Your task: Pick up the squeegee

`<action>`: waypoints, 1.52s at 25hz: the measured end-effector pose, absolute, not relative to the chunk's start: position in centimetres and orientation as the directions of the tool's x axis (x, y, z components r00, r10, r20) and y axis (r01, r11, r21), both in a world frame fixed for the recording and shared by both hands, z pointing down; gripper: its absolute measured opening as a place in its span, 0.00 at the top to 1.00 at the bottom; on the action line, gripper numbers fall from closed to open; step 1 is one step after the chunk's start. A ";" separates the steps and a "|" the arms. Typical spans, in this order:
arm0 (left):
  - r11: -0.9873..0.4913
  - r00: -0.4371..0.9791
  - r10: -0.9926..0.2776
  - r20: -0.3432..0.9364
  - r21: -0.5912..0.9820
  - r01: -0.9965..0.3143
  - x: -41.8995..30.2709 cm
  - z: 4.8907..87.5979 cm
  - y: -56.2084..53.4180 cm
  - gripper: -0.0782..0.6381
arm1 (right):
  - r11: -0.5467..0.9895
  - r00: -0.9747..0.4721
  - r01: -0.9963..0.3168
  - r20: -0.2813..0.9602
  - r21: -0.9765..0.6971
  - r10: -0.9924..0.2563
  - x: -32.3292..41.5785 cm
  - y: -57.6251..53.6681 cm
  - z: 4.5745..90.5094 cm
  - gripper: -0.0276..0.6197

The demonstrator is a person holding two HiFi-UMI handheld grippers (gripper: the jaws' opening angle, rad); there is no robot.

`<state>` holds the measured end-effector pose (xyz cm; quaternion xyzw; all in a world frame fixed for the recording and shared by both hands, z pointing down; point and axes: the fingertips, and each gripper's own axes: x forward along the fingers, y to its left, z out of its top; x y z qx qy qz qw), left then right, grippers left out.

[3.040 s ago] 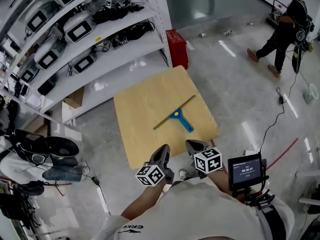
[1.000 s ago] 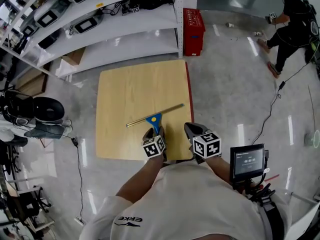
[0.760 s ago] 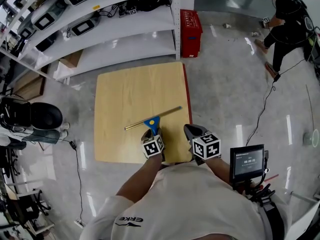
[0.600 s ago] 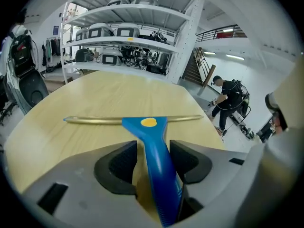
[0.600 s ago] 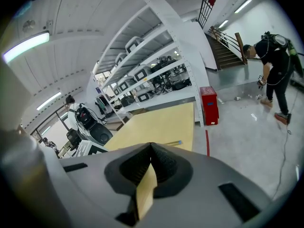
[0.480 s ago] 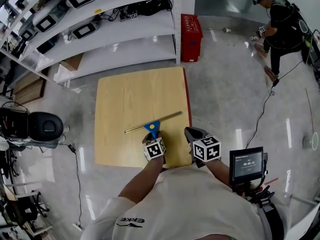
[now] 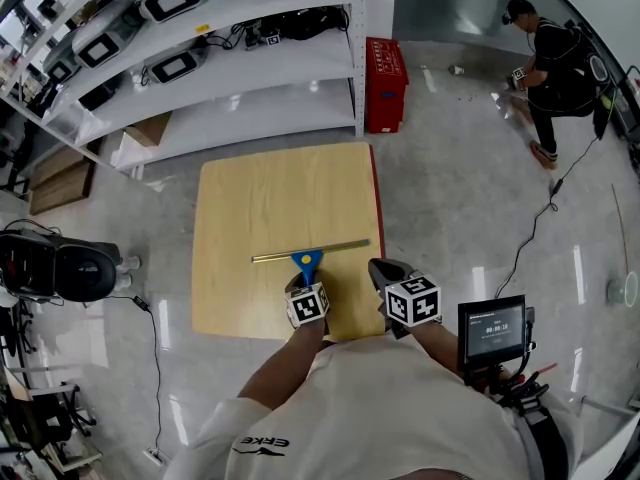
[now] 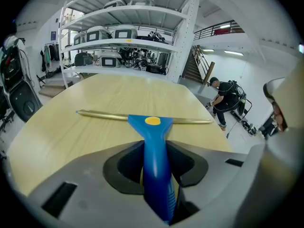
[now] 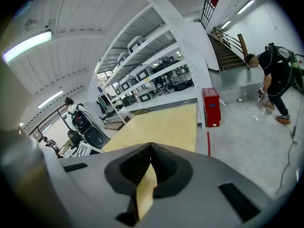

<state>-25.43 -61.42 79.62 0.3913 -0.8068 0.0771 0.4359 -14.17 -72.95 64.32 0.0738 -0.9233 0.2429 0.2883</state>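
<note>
The squeegee (image 7: 308,257) lies on the low square wooden table (image 7: 270,188), its brass blade lying crosswise and its blue handle (image 8: 154,156) pointing back at me. My left gripper (image 7: 303,281) stands over the near part of the table. Its jaws are closing on the blue handle, which fills the gap between the pads (image 8: 124,167). My right gripper (image 7: 379,267) hangs just to the right, near the table's right front corner. It is shut with nothing in it, and only a sliver of table shows behind its jaws (image 9: 151,147).
White shelving (image 7: 230,38) with cased devices stands beyond the table, with a red crate (image 7: 385,68) at its right end. A person (image 7: 555,68) stands at the far right on the glossy floor. Black gear (image 7: 55,268) lies to the left. A small screen (image 7: 490,333) hangs at my right.
The left gripper has come down over the handle and its jaws have narrowed around it. The blade has swung from slanted to level across the table. The right gripper has stayed put.
</note>
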 end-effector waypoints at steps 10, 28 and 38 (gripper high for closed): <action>0.645 -0.310 -0.628 0.714 0.255 -0.720 -26.1 77.8 -61.3 0.71 | 0.878 -0.830 -0.259 0.557 -0.404 0.011 -14.8 -73.0 63.9 0.95; 0.554 -0.351 -0.746 0.566 0.235 -0.799 -27.6 73.1 -58.8 0.71 | 0.893 -0.835 -0.229 0.549 -0.388 0.024 -17.0 -68.8 63.6 0.95; 0.541 -0.375 -0.789 0.486 0.262 -0.799 -28.9 69.1 -58.9 0.71 | 0.900 -0.832 -0.221 0.554 -0.377 0.028 -18.2 -68.2 62.7 0.95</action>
